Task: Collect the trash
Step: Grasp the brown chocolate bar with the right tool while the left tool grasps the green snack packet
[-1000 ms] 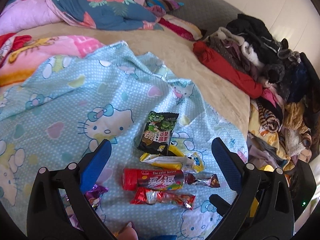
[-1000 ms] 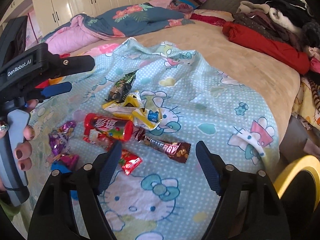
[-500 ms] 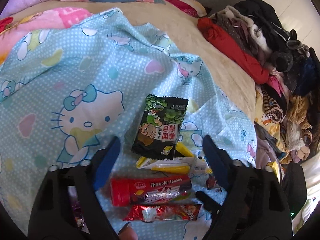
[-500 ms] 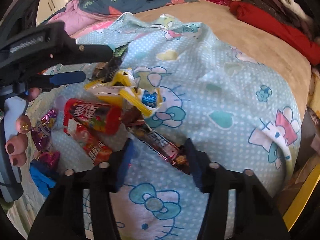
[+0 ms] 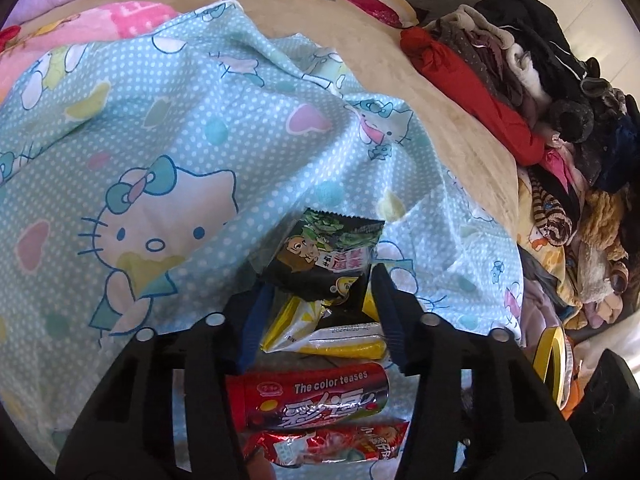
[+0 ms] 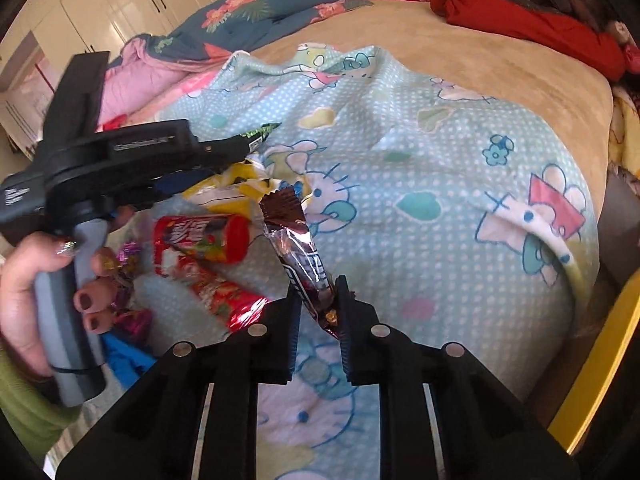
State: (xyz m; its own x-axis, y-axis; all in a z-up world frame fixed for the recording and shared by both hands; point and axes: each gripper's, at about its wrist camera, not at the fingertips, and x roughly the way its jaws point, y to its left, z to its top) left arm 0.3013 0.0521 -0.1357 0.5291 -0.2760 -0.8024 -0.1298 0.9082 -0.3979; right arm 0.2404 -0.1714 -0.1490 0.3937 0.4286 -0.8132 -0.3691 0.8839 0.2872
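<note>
1. Trash lay in a cluster on a Hello Kitty sheet (image 5: 168,128) spread over a bed (image 6: 460,52).
2. The left gripper (image 5: 320,292) had its jaws narrowed onto the lower corners of a black snack packet (image 5: 328,256), which stood tilted up between the blue pads (image 5: 256,320).
3. Just under that packet sat a yellow wrapper (image 5: 332,340), then a red candy tube (image 5: 308,396) lying on its side, then a red foil wrapper (image 5: 328,444) beside the tube.
4. The right gripper (image 6: 318,312) had pinched the near end of a brown candy bar wrapper (image 6: 296,248); the jaws stood close together with only the wrapper between them.
5. That wrapper slanted up and away from the right gripper, its far crimped end reaching toward the yellow wrapper (image 6: 232,188).
6. In the right wrist view, the tube (image 6: 204,236) and foil wrapper (image 6: 216,292) lay left of the bar, with purple wrappers (image 6: 128,276) and a blue scrap (image 6: 124,356) further left, partly hidden by the left hand (image 6: 36,288).
7. That hand gripped the grey handle of the left gripper's black body.
8. A pile of clothes (image 5: 560,92) lined the far side of the bed, a red roll (image 5: 468,84) nearest the sheet.
9. A floral quilt (image 6: 256,12) lay bunched at the head end.
10. A yellow rim (image 5: 554,356) showed below the bed's edge; what it belonged to could not be told.
</note>
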